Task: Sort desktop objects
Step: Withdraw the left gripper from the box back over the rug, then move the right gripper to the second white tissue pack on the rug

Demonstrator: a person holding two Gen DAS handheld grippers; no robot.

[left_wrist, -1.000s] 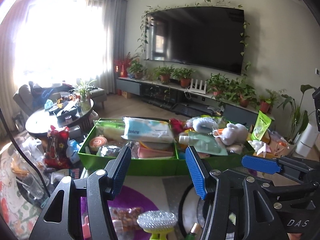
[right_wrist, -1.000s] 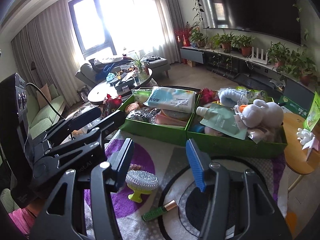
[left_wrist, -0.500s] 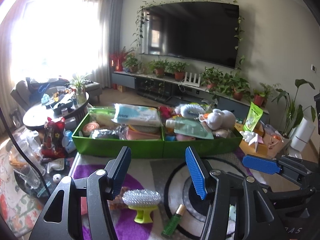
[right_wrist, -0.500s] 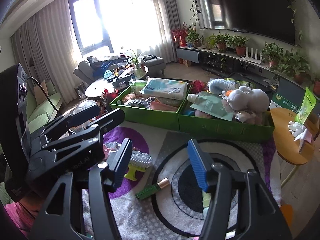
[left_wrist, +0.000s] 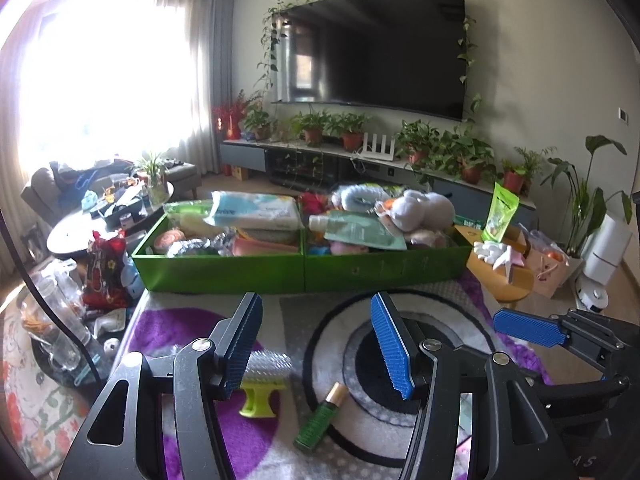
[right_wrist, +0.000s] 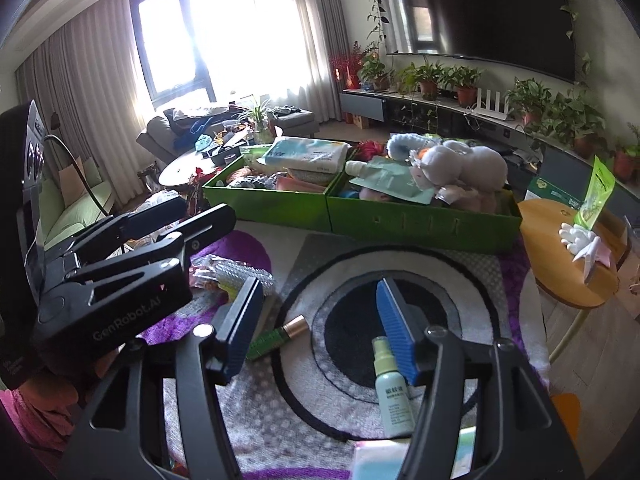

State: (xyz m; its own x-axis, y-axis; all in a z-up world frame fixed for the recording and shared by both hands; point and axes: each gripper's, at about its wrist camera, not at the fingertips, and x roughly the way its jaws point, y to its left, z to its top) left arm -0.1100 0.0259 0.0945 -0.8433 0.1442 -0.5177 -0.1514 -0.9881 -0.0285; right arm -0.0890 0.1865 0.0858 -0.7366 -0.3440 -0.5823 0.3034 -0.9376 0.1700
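Two green boxes [left_wrist: 224,268] [right_wrist: 420,220] full of items stand side by side at the far edge of a patterned mat. On the mat lie a green tube with a gold cap [left_wrist: 320,420] [right_wrist: 276,338], a yellow-handled brush with clear bristles [left_wrist: 266,372] [right_wrist: 240,272] and a pale green spray bottle [right_wrist: 394,392]. My left gripper [left_wrist: 320,344] is open and empty above the brush and tube. My right gripper [right_wrist: 320,332] is open and empty, with the spray bottle by its right finger.
A round wooden side table [right_wrist: 576,264] with a white glove and a green pouch stands to the right. A cluttered dark coffee table [left_wrist: 100,220] and bottles on the floor [left_wrist: 56,320] are to the left. A TV wall with potted plants is behind.
Both grippers have pulled back from the green boxes. More of the mat shows, and the green tube and the spray bottle have come into view. Both jaws stay open.
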